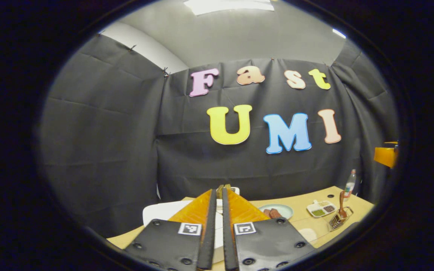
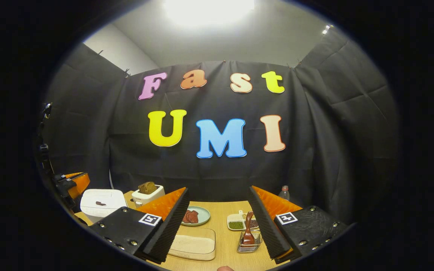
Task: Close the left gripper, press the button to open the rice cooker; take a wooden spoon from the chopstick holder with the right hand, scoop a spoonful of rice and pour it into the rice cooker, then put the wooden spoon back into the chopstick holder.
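Note:
My left gripper (image 1: 220, 188) is shut with nothing between its fingers, held above the near edge of the white rice cooker (image 1: 155, 212), whose lid is down. In the right gripper view the rice cooker (image 2: 102, 203) sits at the far left with the left gripper (image 2: 72, 182) beside it. My right gripper (image 2: 219, 192) is open and holds nothing, raised over the table. A wooden spoon (image 2: 248, 229) stands in the wire chopstick holder (image 2: 249, 246) just inside the right finger. A clear box of rice (image 2: 192, 242) lies below the left finger. The spoon (image 1: 341, 205) also appears at the right of the left gripper view.
A toaster (image 2: 147, 192) with bread stands behind the cooker. A plate (image 2: 198, 216) of brown food, a divided dish (image 2: 239, 224) of beans and a bottle (image 2: 284, 192) sit toward the back of the wooden table (image 2: 224, 210). Black cloth walls close in the booth.

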